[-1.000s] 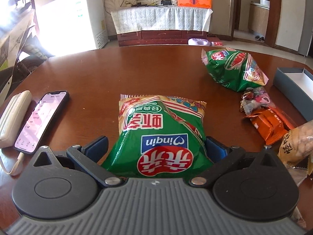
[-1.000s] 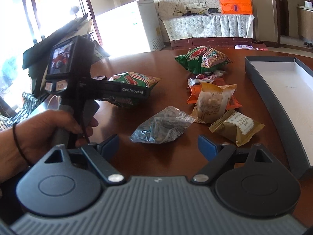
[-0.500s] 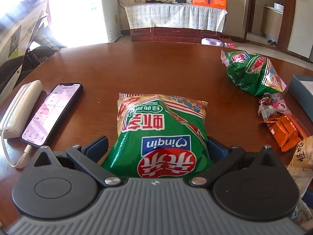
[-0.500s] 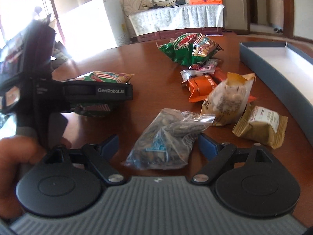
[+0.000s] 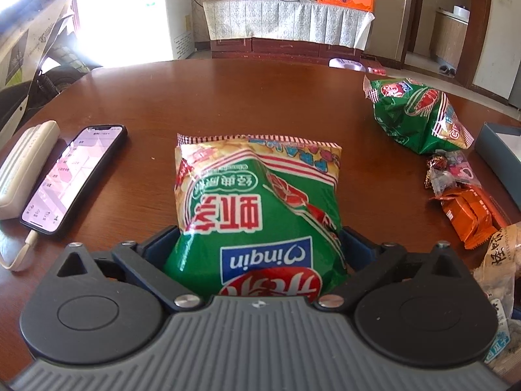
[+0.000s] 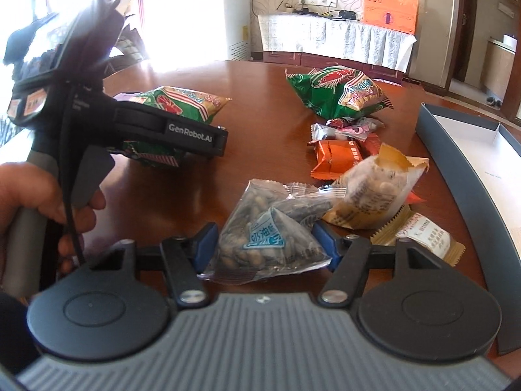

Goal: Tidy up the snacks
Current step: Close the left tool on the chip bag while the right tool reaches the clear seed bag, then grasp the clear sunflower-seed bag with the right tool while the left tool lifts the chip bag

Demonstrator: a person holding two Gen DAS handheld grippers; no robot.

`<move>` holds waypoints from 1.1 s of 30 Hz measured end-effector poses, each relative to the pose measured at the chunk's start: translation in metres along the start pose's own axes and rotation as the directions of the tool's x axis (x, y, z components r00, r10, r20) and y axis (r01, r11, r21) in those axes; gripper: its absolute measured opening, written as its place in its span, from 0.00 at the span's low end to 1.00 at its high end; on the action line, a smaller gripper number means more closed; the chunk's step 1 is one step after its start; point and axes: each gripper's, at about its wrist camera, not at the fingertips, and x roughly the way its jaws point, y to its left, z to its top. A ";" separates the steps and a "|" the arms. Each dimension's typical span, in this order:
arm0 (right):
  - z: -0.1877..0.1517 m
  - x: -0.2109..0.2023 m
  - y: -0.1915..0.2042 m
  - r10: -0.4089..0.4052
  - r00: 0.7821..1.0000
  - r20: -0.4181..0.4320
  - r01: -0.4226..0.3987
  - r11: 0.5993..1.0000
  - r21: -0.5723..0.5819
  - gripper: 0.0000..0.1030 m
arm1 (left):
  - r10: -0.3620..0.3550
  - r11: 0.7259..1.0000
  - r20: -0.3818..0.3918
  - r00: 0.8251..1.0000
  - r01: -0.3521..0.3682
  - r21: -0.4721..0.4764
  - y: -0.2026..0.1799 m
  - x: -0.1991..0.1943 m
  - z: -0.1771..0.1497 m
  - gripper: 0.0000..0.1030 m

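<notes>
My left gripper [image 5: 259,244] is shut on a green Qinqin shrimp-chip bag [image 5: 257,202]; its fingers press the bag's sides over the brown table. From the right wrist view the left gripper [image 6: 182,133] holds that bag [image 6: 182,101] just above the table. My right gripper [image 6: 267,241] has closed on a clear bag of sunflower seeds [image 6: 267,231], with both blue pads [image 6: 205,241] against its sides. A second green chip bag [image 6: 338,91] lies farther back, also in the left wrist view [image 5: 420,114].
A dark blue open box [image 6: 456,169] with a white floor stands at the right. Near it lie a peanut pouch [image 6: 374,192], an orange packet [image 6: 338,159], a candy packet [image 6: 348,128] and a gold wafer packet [image 6: 423,234]. A phone [image 5: 75,176] and a white power bank [image 5: 26,166] lie left.
My right gripper moved forward over the sunflower seed bag and closed on it. My left gripper kept hold of the green bag and shifted a little.
</notes>
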 end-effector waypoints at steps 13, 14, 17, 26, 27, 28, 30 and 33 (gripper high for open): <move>0.006 -0.027 -0.003 0.062 0.996 0.059 -0.061 0.998 -0.015 0.64 | -0.041 0.999 0.071 0.997 0.040 0.009 -0.001 -0.016 0.003 0.66; 0.007 -0.030 -0.003 0.066 0.996 0.064 -0.065 0.998 -0.021 0.64 | -0.033 0.999 0.072 0.997 0.032 0.010 -0.002 -0.016 0.003 0.66; 0.011 -0.037 -0.004 0.070 0.994 0.079 -0.068 0.997 -0.037 0.64 | -0.026 1.000 0.083 0.996 0.025 0.010 -0.002 -0.019 0.003 0.66; 0.020 -0.063 -0.016 0.085 0.988 0.126 -0.079 0.996 -0.052 0.64 | -0.026 0.999 0.123 0.992 0.021 0.041 -0.016 -0.034 0.003 0.66; 0.021 -0.065 -0.019 0.085 0.988 0.131 -0.079 0.996 -0.052 0.64 | -0.026 0.999 0.127 0.992 0.020 0.045 -0.019 -0.036 0.003 0.66; 0.022 -0.067 -0.021 0.086 0.987 0.136 -0.079 0.996 -0.051 0.64 | -0.022 0.999 0.129 0.991 0.015 0.050 -0.021 -0.038 0.003 0.66; 0.023 -0.070 -0.027 0.090 0.985 0.144 -0.086 0.996 -0.039 0.64 | -0.026 0.998 0.136 0.990 0.018 0.057 -0.026 -0.041 0.004 0.66; 0.023 -0.074 -0.036 0.087 0.984 0.158 -0.085 0.996 -0.019 0.64 | -0.033 0.998 0.141 0.989 0.024 0.063 -0.033 -0.046 0.006 0.66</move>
